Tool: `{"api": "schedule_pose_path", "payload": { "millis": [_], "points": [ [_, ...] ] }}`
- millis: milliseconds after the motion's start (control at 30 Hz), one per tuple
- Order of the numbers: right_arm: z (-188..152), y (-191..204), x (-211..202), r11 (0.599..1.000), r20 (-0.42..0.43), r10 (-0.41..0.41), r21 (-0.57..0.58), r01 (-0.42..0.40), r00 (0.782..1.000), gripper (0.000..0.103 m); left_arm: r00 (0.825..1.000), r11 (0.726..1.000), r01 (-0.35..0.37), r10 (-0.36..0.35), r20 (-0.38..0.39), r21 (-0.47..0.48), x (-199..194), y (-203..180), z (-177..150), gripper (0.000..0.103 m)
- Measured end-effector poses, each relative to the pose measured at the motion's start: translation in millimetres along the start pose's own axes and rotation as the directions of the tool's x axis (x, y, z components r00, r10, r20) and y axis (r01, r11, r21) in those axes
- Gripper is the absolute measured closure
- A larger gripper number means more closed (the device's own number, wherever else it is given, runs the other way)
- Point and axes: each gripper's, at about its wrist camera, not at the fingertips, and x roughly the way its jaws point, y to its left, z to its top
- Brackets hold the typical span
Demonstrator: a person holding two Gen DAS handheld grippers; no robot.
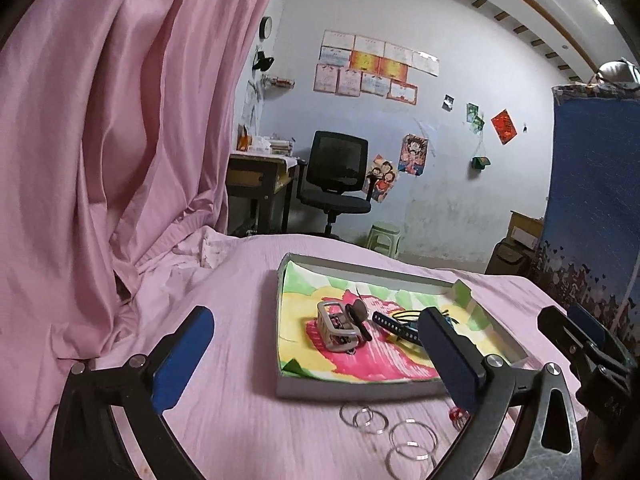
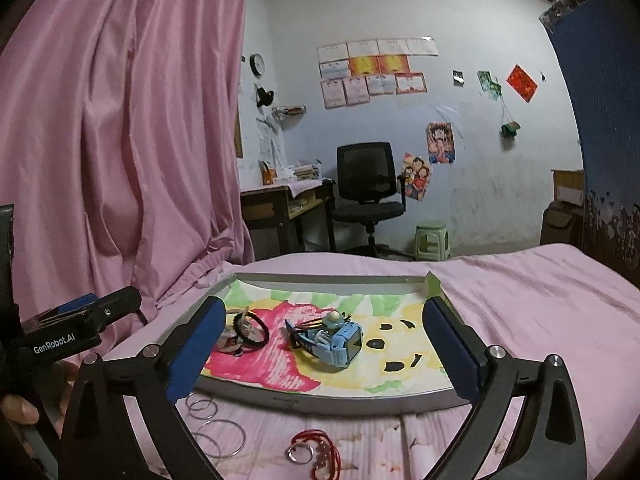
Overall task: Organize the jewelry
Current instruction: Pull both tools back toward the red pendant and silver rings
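- The only writing clear enough to read is "GenRobot.AI", white on the black body of the left gripper (image 2: 100,312), seen at the left edge of the right wrist view; the papers pinned to the far wall are too small to read.
- Left gripper (image 1: 316,354): blue-padded jaws spread wide, nothing between the pads.
- Right gripper (image 2: 324,354): jaws equally wide, holding nothing.
- A shallow grey tray lined with a pink, yellow and green crayon drawing (image 2: 320,400) lies on the pink bedsheet (image 2: 540,312), just beyond both claws.
- In the tray: a light blue child's smartwatch (image 2: 340,346) near the middle, and a black hair tie (image 2: 252,330) on a small silver piece to its left.
- The left view shows that silver piece as a metal frame-like object (image 1: 338,330), and the watch mostly hidden behind its right finger.
- On the sheet near the tray: thin silver rings (image 1: 408,436).
- Only the right view shows the whole red cord bracelet (image 2: 320,450) and a hand (image 2: 20,408) under the left gripper.
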Motion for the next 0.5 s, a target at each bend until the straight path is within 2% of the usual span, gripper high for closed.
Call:
{"api": "schedule_pose_path", "payload": {
  "millis": [500],
  "points": [
    [-12.7,0.3,-45.1,0.999,-0.003,0.006,-0.040,-0.006,1.000,0.005,1.000,0.998,0.008,-0.009,0.021,0.062,-43.1,-5.3,-25.0,0.000]
  ]
}}
